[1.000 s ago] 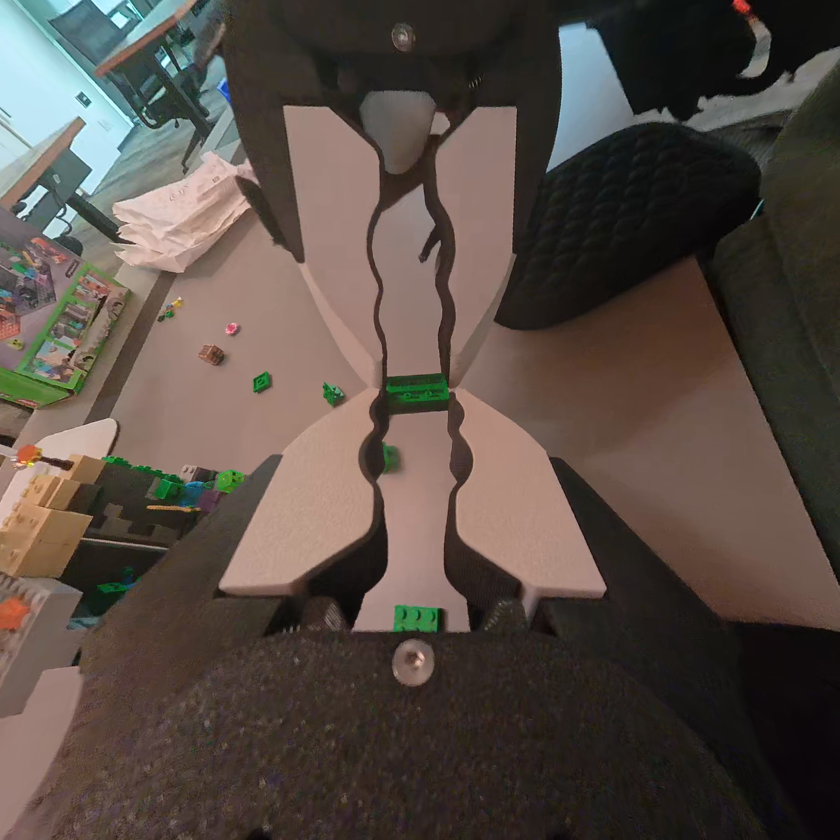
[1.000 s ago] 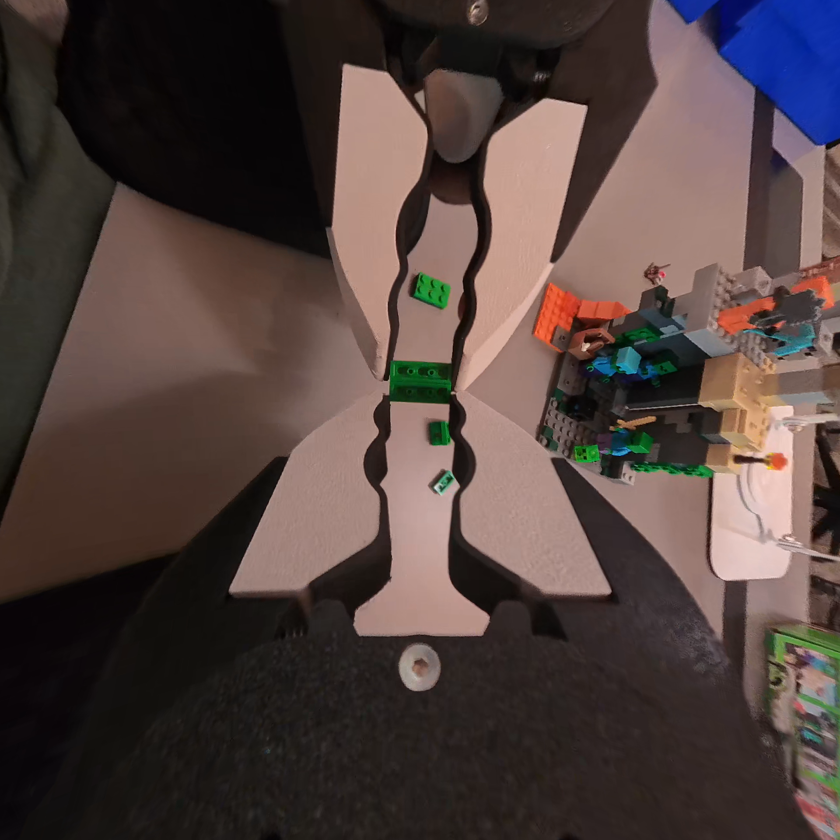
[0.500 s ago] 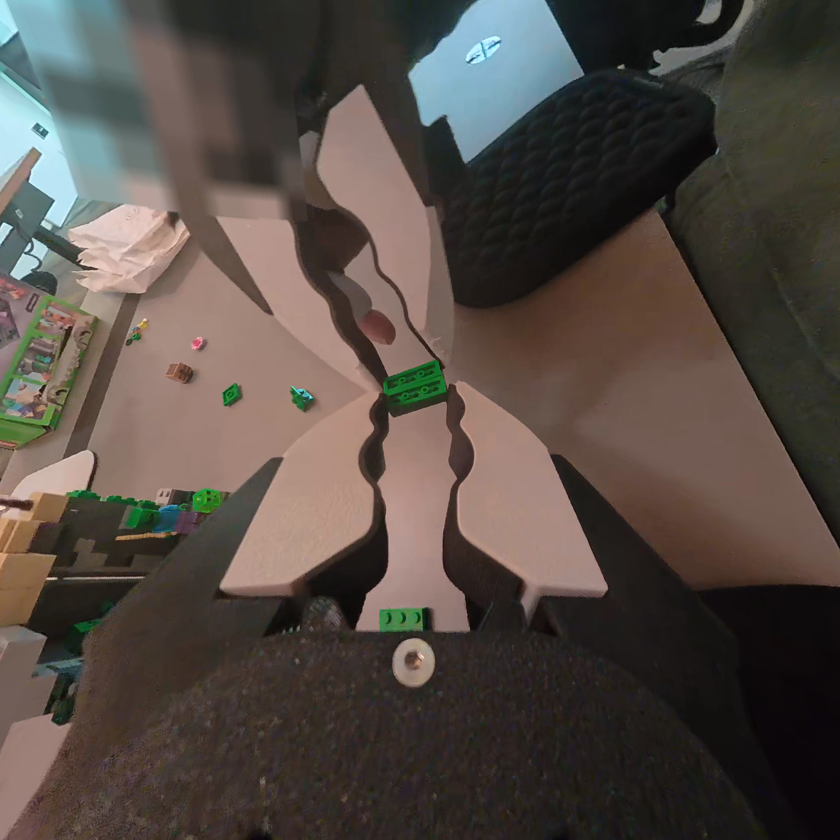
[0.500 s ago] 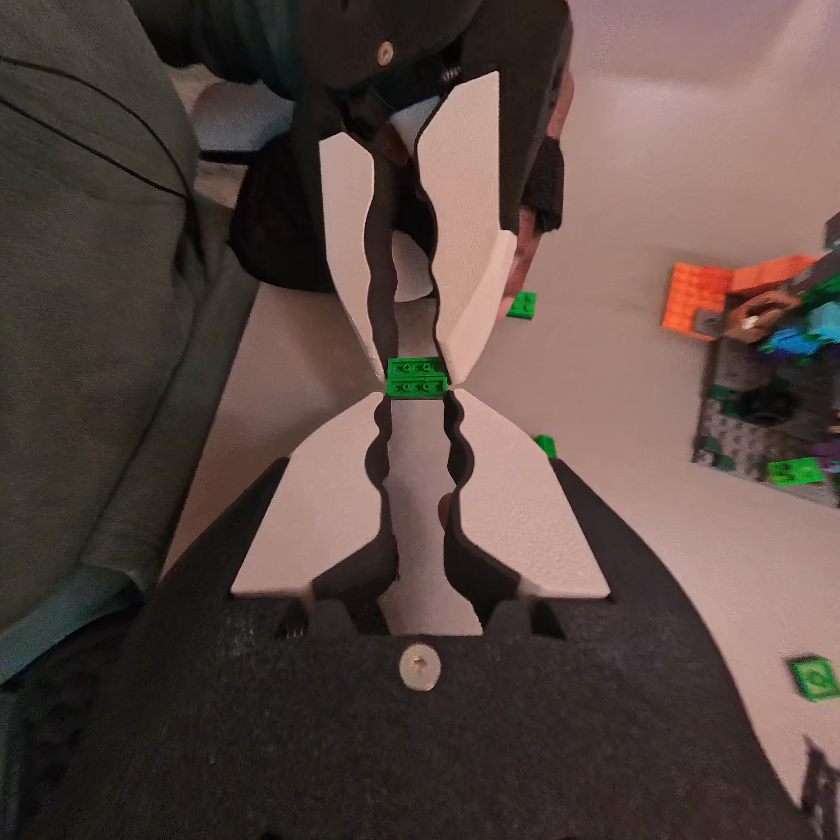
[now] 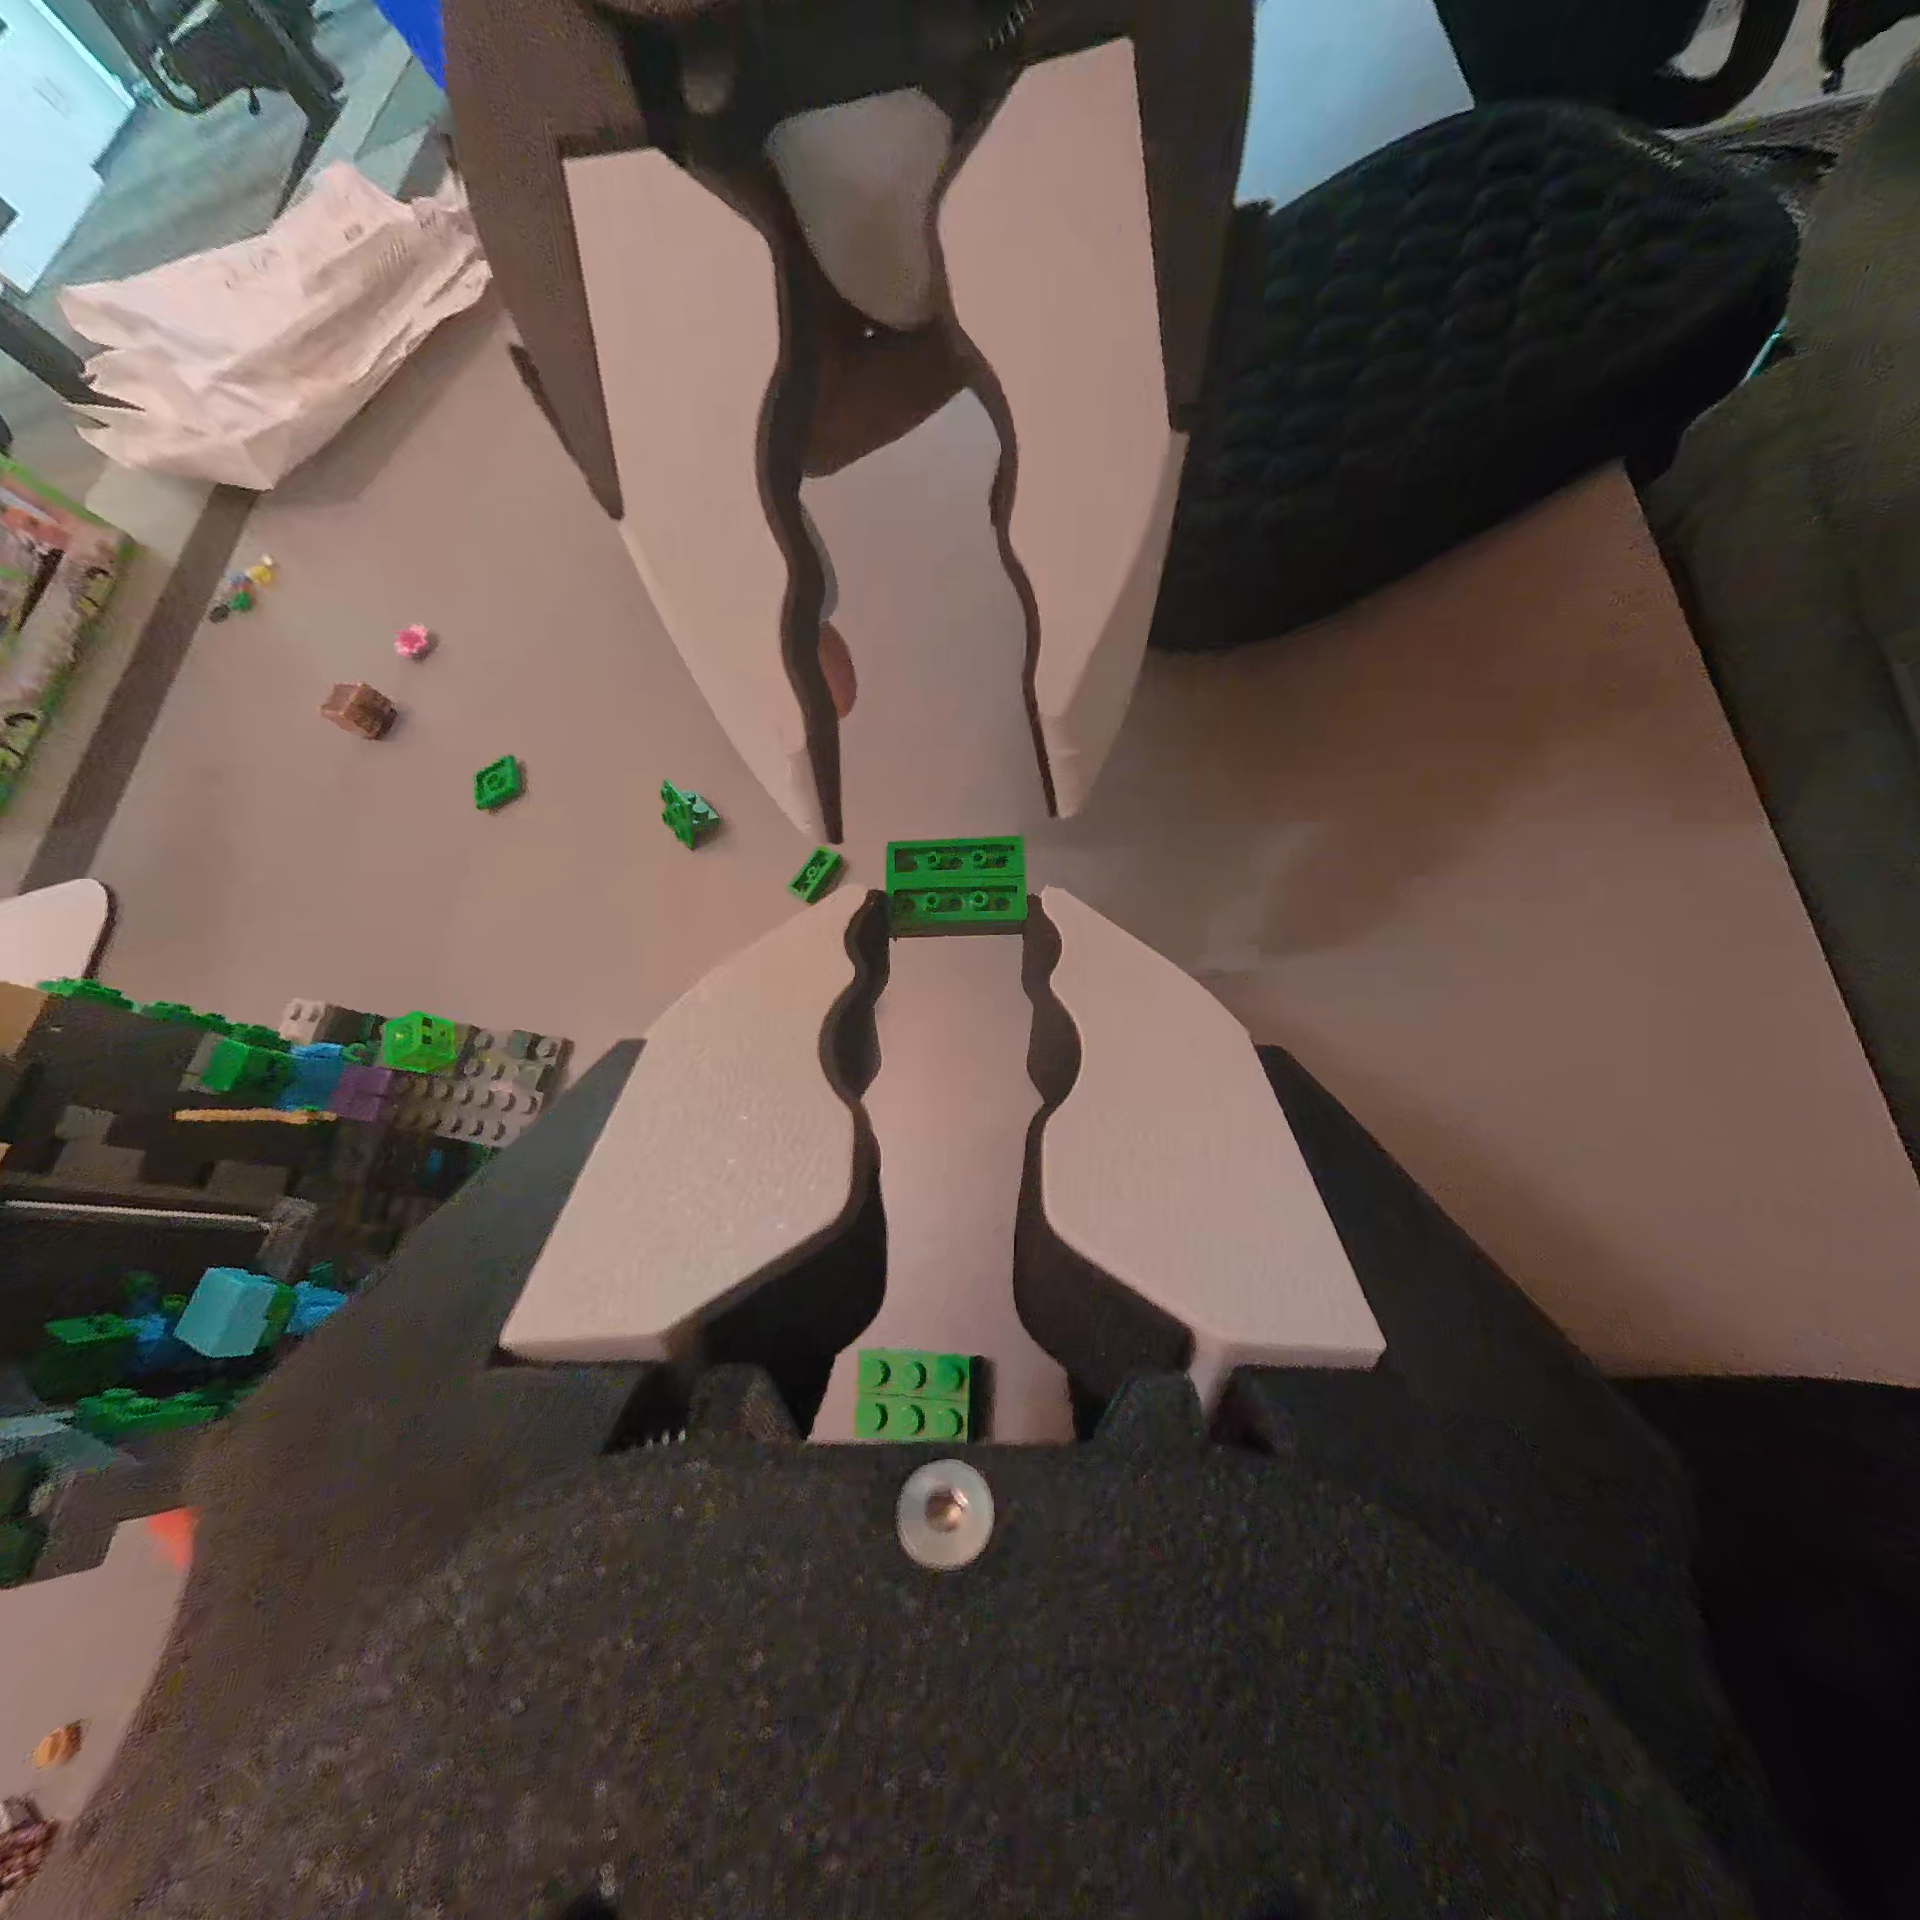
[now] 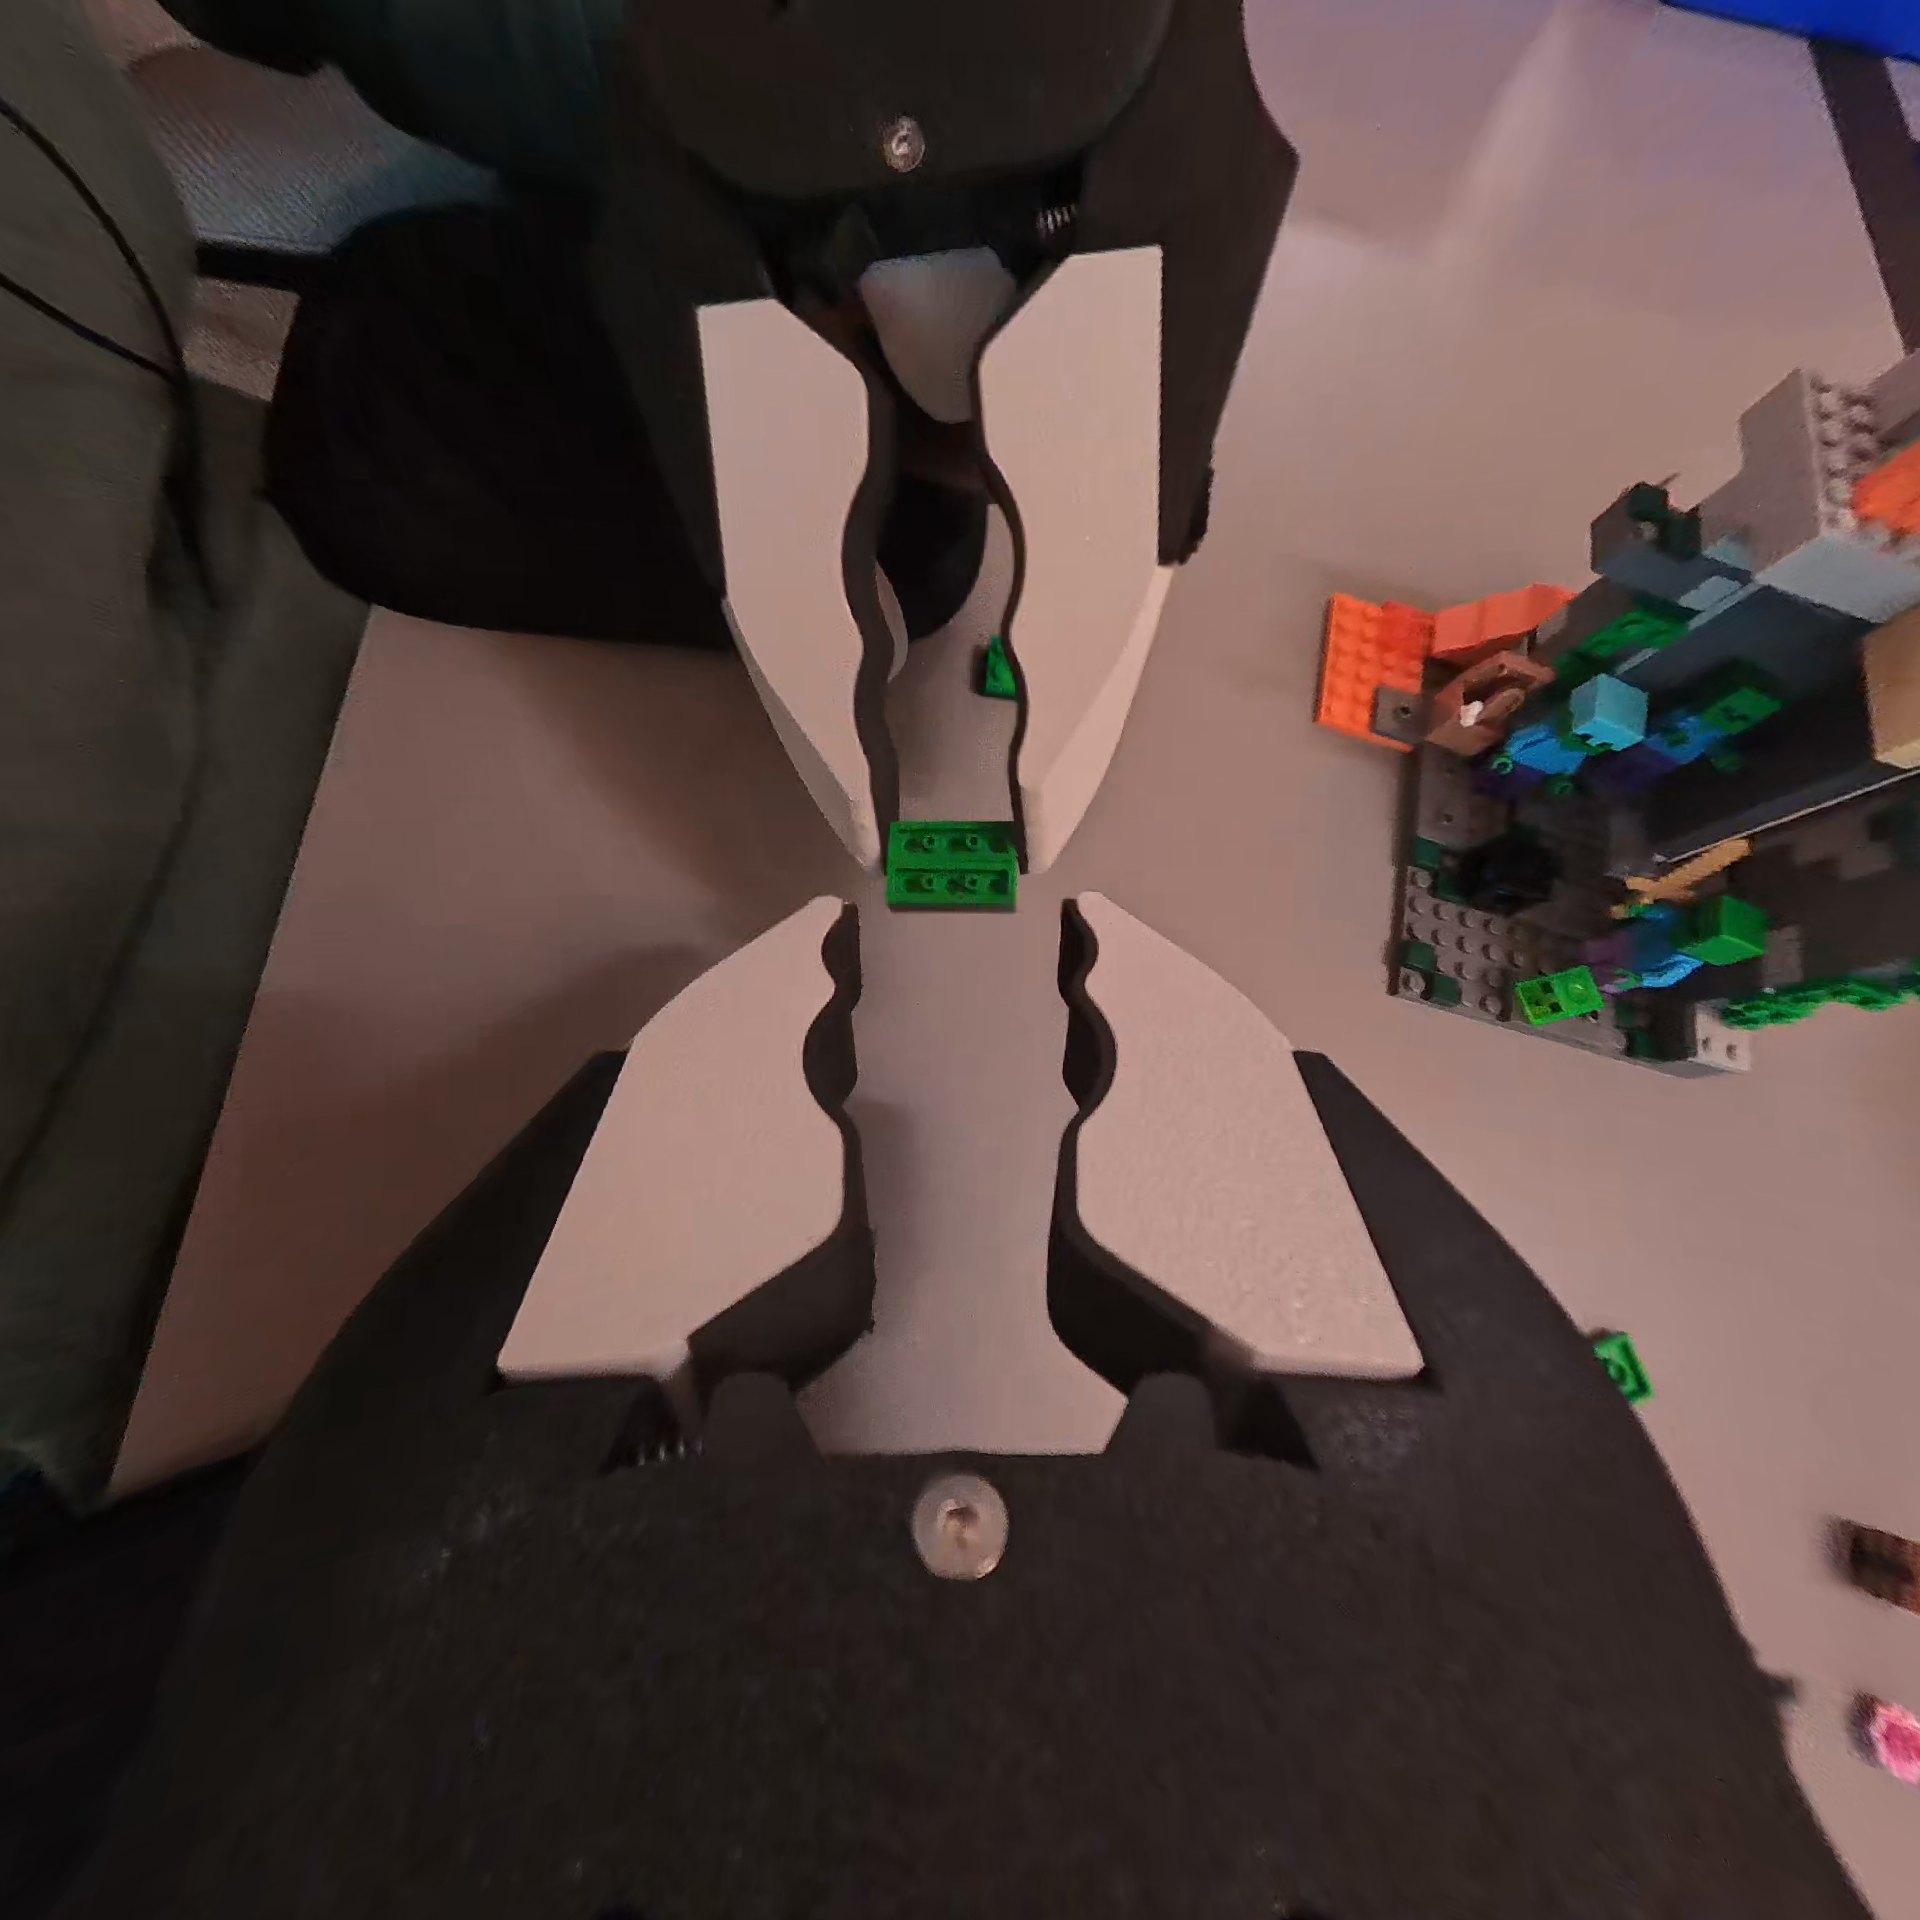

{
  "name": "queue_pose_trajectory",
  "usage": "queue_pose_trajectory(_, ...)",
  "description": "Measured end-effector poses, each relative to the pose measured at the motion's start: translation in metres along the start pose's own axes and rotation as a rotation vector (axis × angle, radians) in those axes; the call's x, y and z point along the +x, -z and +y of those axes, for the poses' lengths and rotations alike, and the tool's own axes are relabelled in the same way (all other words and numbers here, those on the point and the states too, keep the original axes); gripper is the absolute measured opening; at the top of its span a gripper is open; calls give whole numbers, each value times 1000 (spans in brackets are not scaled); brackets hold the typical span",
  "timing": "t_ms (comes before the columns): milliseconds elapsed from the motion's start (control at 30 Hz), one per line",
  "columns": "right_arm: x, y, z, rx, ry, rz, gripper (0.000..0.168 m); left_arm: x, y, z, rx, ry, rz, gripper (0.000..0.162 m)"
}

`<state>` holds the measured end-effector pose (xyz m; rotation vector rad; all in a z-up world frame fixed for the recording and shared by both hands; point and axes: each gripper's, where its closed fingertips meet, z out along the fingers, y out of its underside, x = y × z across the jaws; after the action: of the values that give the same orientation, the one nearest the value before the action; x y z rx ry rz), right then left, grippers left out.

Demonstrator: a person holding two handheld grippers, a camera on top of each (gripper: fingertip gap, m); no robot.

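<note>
Clamping a green brick pair by its two short ends, the left claw holds the stacked pieces at its very tips, above the pale surface. That end-on grip seems to be what keeps the pair's long faces bare and within reach from the far side. The right claw faces it tip to tip. Its jaws are spread a little wider than the pair and, as far as either view shows, touch nothing, so the bricks hang from the left claw alone.

A small green plate lies on the surface just left of the pair. A green six-stud brick lies nearer, seen between the roots of the left claw's fingers. Farther left, loose pieces trail across the surface: a green square, a brown block and a pink bit.

A many-coloured brick model stands well apart, with an orange plate at its corner. Crumpled white paper and a black cushion lie at the far edge.
</note>
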<state>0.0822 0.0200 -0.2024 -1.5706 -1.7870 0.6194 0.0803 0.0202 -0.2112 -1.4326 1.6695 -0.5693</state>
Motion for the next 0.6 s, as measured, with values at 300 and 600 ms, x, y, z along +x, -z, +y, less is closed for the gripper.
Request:
queue_pose_trajectory(300,0,-6,6,-141,80,34,24,-2,-5,-3,-75,-20,-19,25)
queue_pose_trajectory(600,-6,-3,3,-50,-90,-155,24,2,-3,-5,-101,-135,-59,25)
